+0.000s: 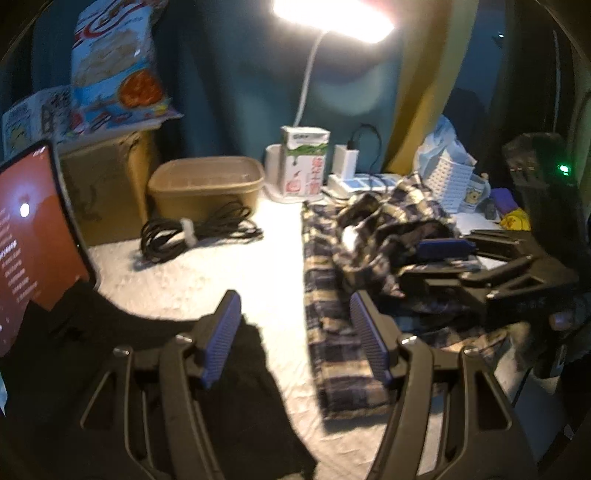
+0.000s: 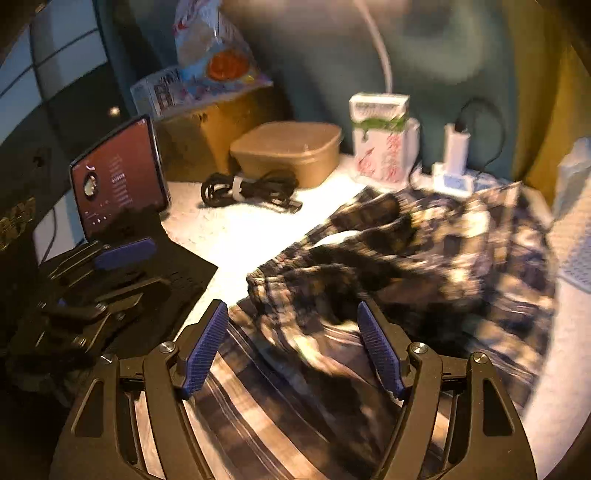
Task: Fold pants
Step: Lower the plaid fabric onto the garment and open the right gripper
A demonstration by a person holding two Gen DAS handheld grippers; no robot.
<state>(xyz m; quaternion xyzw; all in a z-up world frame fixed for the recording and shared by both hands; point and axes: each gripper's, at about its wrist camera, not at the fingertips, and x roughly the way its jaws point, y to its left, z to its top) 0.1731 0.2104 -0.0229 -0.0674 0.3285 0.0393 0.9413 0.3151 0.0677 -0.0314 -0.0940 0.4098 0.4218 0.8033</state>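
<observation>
The plaid pants (image 1: 332,280) lie crumpled on the white table, one leg stretched toward me, the rest bunched at the right. My left gripper (image 1: 291,332) is open and empty above the table, just left of that leg. My right gripper (image 2: 291,347) is open and empty, hovering over the bunched pants (image 2: 424,266). The right gripper also shows at the right of the left wrist view (image 1: 450,258), over the pile. The left gripper shows at the left of the right wrist view (image 2: 110,273).
A black cloth (image 1: 229,398) lies at the front left. A tablet (image 1: 33,236), a coiled black cable (image 1: 192,232), a brown tub (image 1: 210,184), a carton (image 1: 303,162), a charger (image 1: 347,162) and a white basket (image 1: 450,177) line the back. A lamp (image 1: 332,14) glares overhead.
</observation>
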